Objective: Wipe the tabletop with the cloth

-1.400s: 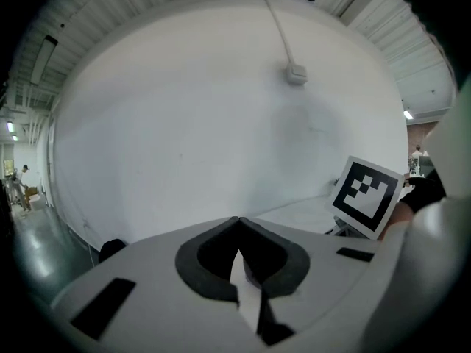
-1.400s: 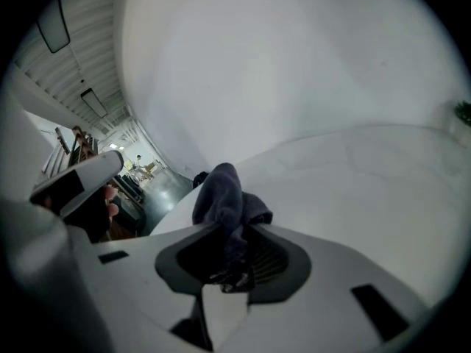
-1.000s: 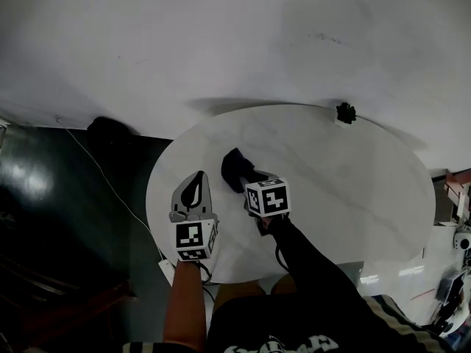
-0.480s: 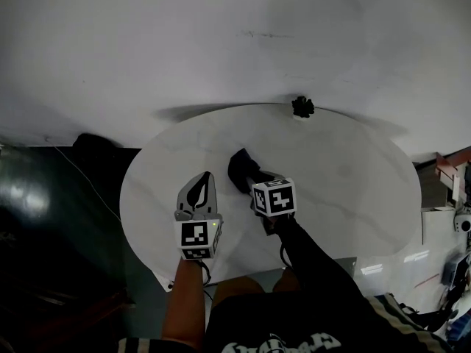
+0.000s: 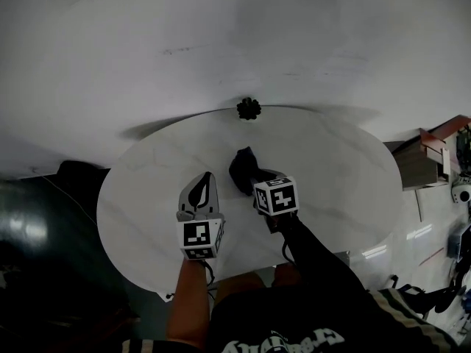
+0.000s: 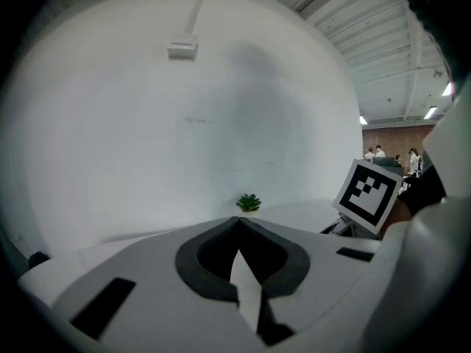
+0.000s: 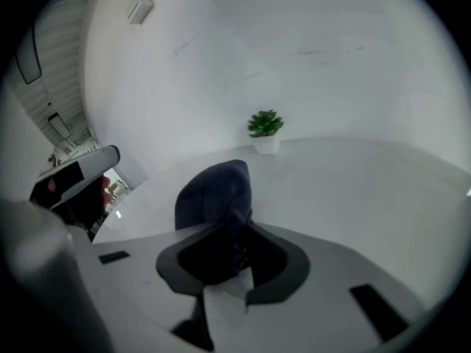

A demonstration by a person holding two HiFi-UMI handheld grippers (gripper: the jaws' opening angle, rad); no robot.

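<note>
I have the right gripper (image 5: 255,180) pinching the dark blue cloth (image 5: 241,168) so that the bunched fabric sticks out past the jaws and sits on the round white desk (image 5: 335,175), a little left of its middle; I judge that this puts the cloth, not the gripper, against the top for wiping. The left gripper (image 5: 200,187) has no part in this, so I hold it just beside the right one, over the near left of the desk, its jaws pressed together on nothing. A small potted plant (image 5: 249,109) stands at the far edge, well apart from the cloth, so I judge it no obstacle here. My right forearm in its black sleeve (image 5: 313,259) reaches in from the lower right, slanting toward the centre; my bare left forearm (image 5: 188,300) comes almost straight up from the near edge.
</note>
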